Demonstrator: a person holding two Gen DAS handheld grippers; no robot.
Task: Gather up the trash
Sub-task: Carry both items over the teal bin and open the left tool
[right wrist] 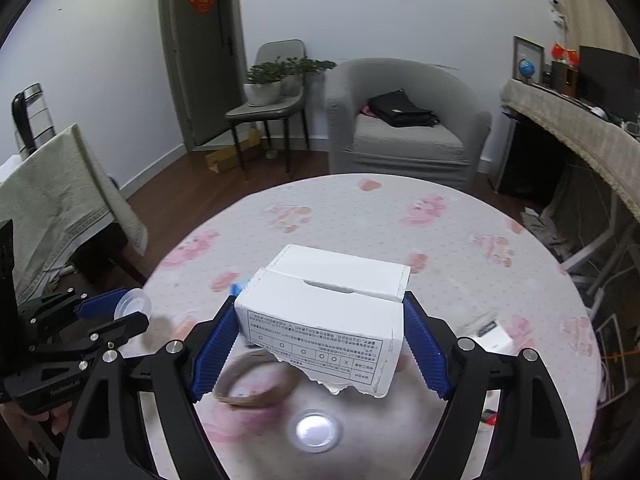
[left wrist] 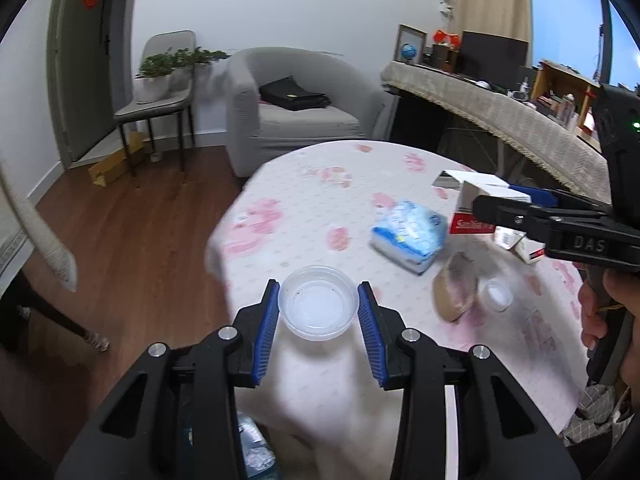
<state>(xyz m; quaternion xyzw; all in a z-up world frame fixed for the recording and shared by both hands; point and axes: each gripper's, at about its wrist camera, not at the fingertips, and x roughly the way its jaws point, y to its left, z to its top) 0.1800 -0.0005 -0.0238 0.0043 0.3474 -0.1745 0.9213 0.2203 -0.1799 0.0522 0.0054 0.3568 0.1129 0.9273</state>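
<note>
Clamped between my left gripper's [left wrist: 318, 306] blue pads is a clear plastic cup [left wrist: 319, 302], lifted above the table edge. My right gripper [right wrist: 320, 332] pinches a torn white carton [right wrist: 322, 312] at both sides, also off the surface. So two pieces are in hand, neither binned yet; I judge the task at midway at best. Left on the table [left wrist: 304, 216]: a brown paper bowl [left wrist: 456, 290], a small clear lid [left wrist: 497, 294], a blue tissue pack [left wrist: 408, 236], small boxes [left wrist: 516, 242] by the right side. No bin clearly visible. Pink-flowered cloth covers the round table; grey armchair [right wrist: 404, 120], chair with plant [right wrist: 272, 80], wood floor beyond.
</note>
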